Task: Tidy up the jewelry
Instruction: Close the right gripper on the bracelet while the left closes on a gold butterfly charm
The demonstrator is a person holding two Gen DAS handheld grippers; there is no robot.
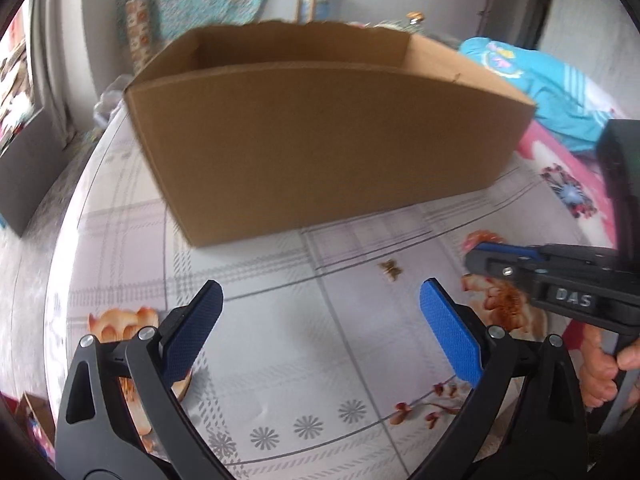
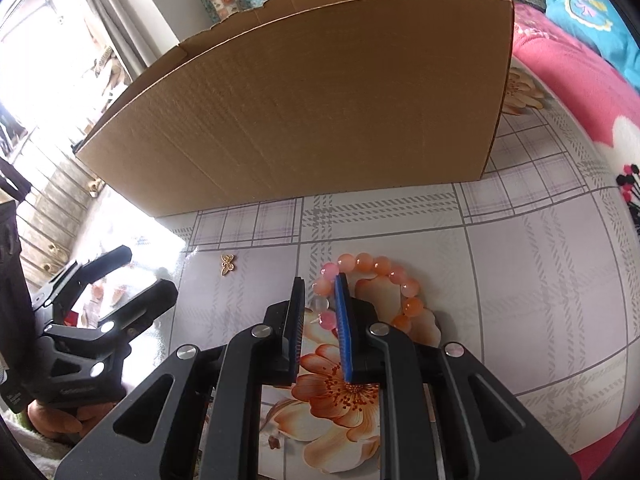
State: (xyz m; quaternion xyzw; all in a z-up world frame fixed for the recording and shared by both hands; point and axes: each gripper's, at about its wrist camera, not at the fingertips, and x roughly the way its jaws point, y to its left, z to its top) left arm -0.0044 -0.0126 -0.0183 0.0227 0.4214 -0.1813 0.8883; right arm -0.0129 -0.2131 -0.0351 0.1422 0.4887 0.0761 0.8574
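Note:
A bracelet (image 2: 394,276) of pink and orange beads lies on the flowered tablecloth (image 2: 520,280), in front of a large open cardboard box (image 2: 304,112). My right gripper (image 2: 320,286) is shut on the bracelet's left side, with beads pinched between its narrow jaws. A small gold butterfly charm (image 2: 228,264) lies loose to the left; in the left wrist view the charm (image 1: 391,269) sits just ahead of the right finger. My left gripper (image 1: 320,300) is open and holds nothing. From the side the right gripper (image 1: 478,255) comes in low over the cloth.
The box (image 1: 320,132) fills the far half of the table. A pink cloth (image 2: 580,92) and a blue garment (image 2: 588,12) lie at the right. The left gripper (image 2: 149,269) and the hand holding it sit at the table's left edge.

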